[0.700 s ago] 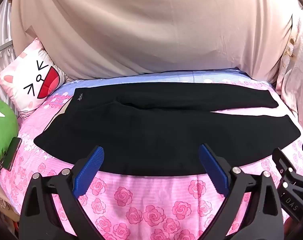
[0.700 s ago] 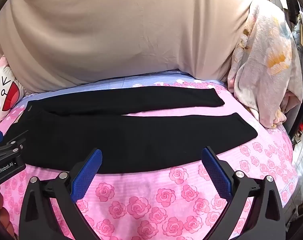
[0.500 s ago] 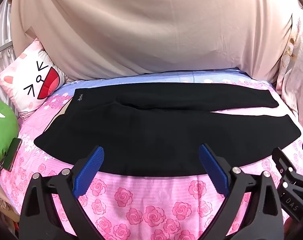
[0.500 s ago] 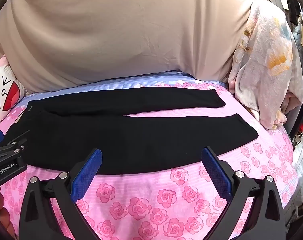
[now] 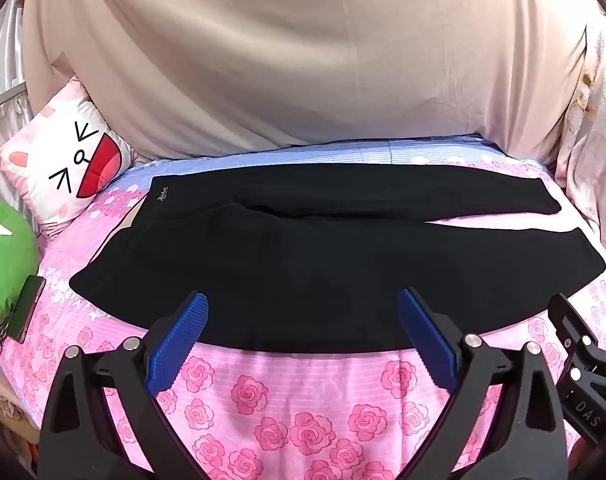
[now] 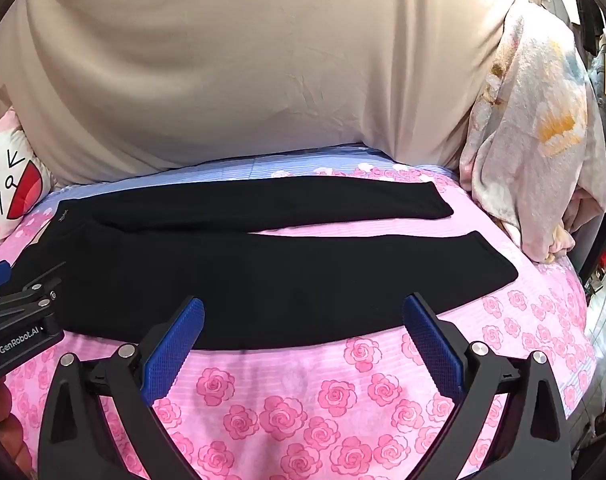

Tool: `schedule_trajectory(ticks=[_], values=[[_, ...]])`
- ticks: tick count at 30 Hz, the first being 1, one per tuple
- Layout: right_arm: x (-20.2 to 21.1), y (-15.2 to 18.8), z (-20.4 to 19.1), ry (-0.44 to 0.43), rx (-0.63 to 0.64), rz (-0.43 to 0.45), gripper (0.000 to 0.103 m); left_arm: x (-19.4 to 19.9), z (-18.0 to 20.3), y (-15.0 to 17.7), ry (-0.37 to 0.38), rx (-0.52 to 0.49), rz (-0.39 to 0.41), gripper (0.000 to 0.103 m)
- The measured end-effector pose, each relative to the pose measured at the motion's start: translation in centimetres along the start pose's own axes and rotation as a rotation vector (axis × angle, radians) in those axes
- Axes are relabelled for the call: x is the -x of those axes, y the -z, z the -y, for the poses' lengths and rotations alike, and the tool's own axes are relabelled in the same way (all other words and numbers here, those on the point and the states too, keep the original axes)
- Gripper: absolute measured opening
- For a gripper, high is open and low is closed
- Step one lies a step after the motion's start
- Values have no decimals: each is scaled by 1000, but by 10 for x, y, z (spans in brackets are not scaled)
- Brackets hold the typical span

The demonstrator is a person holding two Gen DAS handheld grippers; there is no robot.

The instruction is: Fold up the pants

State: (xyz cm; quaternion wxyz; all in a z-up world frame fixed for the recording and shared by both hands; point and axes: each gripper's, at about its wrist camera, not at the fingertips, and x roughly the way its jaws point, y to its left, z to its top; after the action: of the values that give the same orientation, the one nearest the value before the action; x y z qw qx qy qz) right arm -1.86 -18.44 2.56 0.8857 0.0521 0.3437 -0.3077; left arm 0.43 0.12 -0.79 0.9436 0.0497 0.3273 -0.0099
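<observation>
**Two grippers wide apart above black pants on a rose bedsheet**

Two grippers hang over the near edge of a bed, and both have their blue pads spread wide with nothing between them. The left gripper (image 5: 301,330) and the right gripper (image 6: 303,330) point down toward the black pants (image 5: 323,256). The pants lie flat on the pink rose bedsheet (image 5: 303,412), with the waistband at the left and the two legs stretched to the right, a little apart at the ends. A cat-face pillow (image 5: 69,164) stands at the left against a beige sheet (image 5: 303,60). A green plush cushion (image 5: 3,260) is near it.
</observation>
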Motion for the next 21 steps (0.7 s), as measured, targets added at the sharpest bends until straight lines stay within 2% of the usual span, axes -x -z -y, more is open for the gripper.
schedule_trajectory(ticks=[21], values=[[-1,1,-1,-4,8,-1,98,-1,-1,2,0,-4,-5,94]])
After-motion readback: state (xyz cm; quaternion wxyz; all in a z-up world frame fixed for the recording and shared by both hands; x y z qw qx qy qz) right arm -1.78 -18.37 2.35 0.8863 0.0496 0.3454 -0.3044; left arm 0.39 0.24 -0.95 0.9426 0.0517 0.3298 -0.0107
